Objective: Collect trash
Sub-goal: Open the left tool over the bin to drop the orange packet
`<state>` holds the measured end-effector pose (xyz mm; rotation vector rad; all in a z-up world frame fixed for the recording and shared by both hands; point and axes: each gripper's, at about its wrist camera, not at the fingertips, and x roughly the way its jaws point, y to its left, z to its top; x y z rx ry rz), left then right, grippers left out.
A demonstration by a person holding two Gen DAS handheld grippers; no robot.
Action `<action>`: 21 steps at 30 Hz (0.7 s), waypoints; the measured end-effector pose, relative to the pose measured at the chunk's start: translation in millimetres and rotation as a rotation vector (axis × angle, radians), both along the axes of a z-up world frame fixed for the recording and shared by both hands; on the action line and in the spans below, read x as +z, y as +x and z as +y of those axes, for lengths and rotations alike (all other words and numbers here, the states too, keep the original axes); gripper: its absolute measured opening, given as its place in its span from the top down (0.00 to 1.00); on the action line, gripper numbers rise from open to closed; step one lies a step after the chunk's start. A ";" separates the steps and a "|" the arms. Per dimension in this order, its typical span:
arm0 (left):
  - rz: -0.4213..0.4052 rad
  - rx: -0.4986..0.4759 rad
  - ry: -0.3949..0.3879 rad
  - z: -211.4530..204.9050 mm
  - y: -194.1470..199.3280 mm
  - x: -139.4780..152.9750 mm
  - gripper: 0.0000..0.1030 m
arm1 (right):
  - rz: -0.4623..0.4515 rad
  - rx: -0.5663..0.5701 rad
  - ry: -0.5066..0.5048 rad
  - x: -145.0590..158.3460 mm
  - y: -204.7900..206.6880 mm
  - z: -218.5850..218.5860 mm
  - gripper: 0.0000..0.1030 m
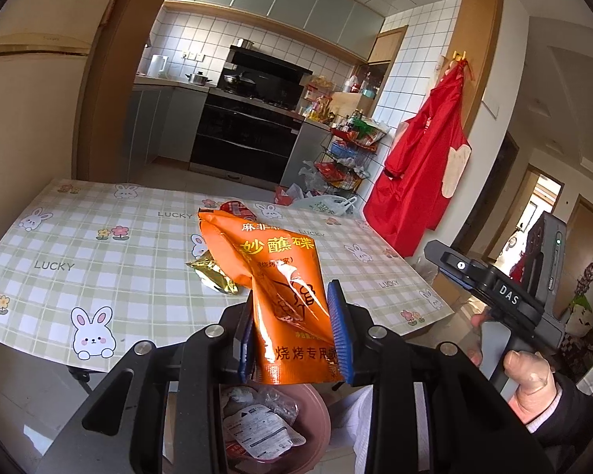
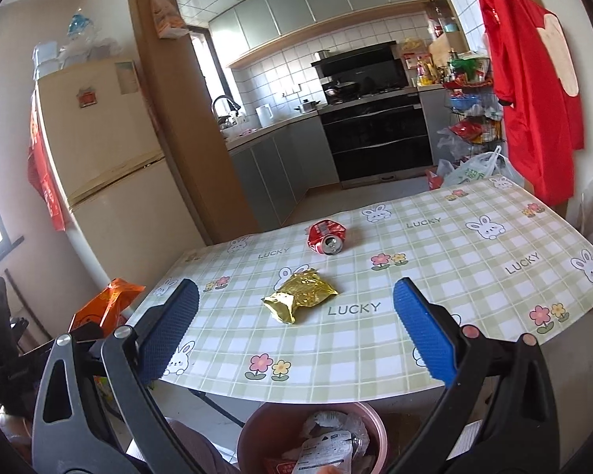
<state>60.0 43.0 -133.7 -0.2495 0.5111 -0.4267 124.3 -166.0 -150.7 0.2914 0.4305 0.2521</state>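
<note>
Your left gripper [image 1: 296,328] has its blue pads pressed in on the lower half of an orange snack bag [image 1: 274,276], which stands upright between them, crumpled and twisted at the waist, printed face toward the camera; the jaws are drawn in narrow on it. Directly under that gripper sits a pink bin [image 1: 316,414] on the floor at the near edge of the table, with crumpled wrappers and a white label pack [image 1: 263,432] already inside.

Your right gripper [image 2: 296,331] holds nothing; its jaws are spread fully apart, blue pads [image 2: 423,331] wide to either side, hanging above the near edge of the table with the same bin below; your right hand [image 1: 527,383] wraps its handle at the right of the left camera's view.

Out on the table [image 2: 454,276], covered with a green checked cloth of rabbits and flowers, a crumpled gold foil wrapper [image 2: 300,294] lies flat, framed between the right gripper's open fingers but well ahead of them and untouched; beyond it, apart from it toward the far edge, a crushed red can [image 2: 327,236] lies on its side with its top facing you.

Past the table stand a beige fridge [image 2: 99,150], a black oven [image 2: 375,130] under grey cabinets, a wire rack of packets [image 2: 472,118], and a red apron [image 2: 529,91] hanging on the wall.
</note>
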 end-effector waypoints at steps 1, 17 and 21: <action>-0.001 -0.014 0.001 -3.2 0.2 0.4 0.69 | 0.000 -0.006 -0.001 -0.4 0.3 -1.4 0.06; 0.064 -0.127 0.016 -41.0 20.6 -16.3 0.65 | -0.005 -0.090 0.052 -4.5 -1.5 -21.2 0.06; 0.080 -0.150 0.012 -45.1 27.2 -22.3 0.57 | 0.004 -0.108 0.051 -7.7 -1.2 -23.5 0.06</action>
